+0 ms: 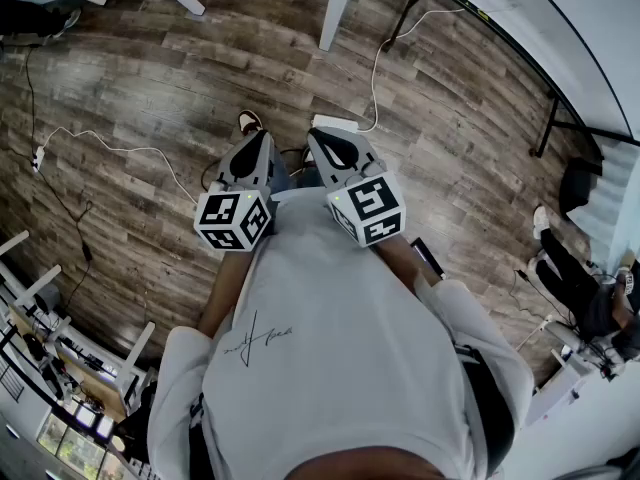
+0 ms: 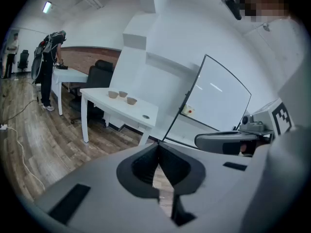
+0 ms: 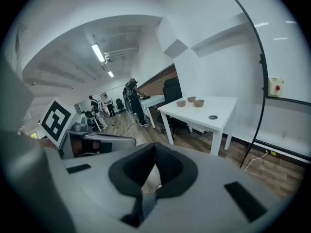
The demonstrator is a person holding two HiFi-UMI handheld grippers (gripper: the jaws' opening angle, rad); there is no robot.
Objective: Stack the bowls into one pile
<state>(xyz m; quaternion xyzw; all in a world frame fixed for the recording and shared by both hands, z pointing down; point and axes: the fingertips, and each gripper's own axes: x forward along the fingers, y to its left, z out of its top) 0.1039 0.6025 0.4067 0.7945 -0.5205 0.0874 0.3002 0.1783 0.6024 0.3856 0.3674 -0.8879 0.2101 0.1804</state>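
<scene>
We hold the left gripper (image 1: 262, 140) and the right gripper (image 1: 320, 138) side by side before our chest, tilted down toward the wood floor (image 1: 150, 88), both with jaws pressed together on nothing, while three bowls (image 3: 191, 100) sit unstacked on a white table (image 3: 221, 113) well away.

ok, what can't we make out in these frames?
The bowls: far off on the white table, too small in both gripper views to tell contents or material.
The round thing on that table: too small to identify.
Head view: table and bowls lie outside the frame.
</scene>
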